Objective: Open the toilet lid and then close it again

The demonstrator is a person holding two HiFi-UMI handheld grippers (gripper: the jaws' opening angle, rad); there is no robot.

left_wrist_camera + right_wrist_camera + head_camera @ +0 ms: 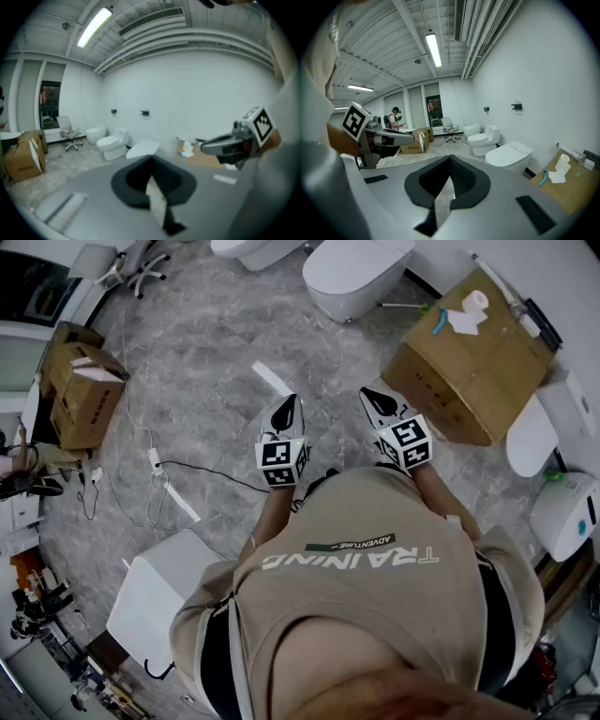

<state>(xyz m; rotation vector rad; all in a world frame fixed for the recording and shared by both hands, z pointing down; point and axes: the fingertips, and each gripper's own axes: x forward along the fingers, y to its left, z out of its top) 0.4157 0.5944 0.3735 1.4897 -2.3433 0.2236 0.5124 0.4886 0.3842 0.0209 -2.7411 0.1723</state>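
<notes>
The toilet [352, 277] sits on the grey marbled floor [206, 343] at about 12 o'clock from me, against the white wall, its white lid lying flat and closed; neither of my grippers touches it, and both are well apart from it. My left gripper [286, 416] and my right gripper [382, 401] are side by side in front of my chest, pointing towards the toilet, and each has its jaws pressed together with nothing between them. At about 2 o'clock a big cardboard box [473, 357] stands just beside the toilet, with a paper roll [478, 302] on top. A second toilet [253, 251] stands at about 11 o'clock, farther along the wall, with an office chair [141, 268] past it. Open cardboard cartons [84, 395] stand at 9 o'clock, and a black cable [202, 470] trails over the floor near my left gripper.
</notes>
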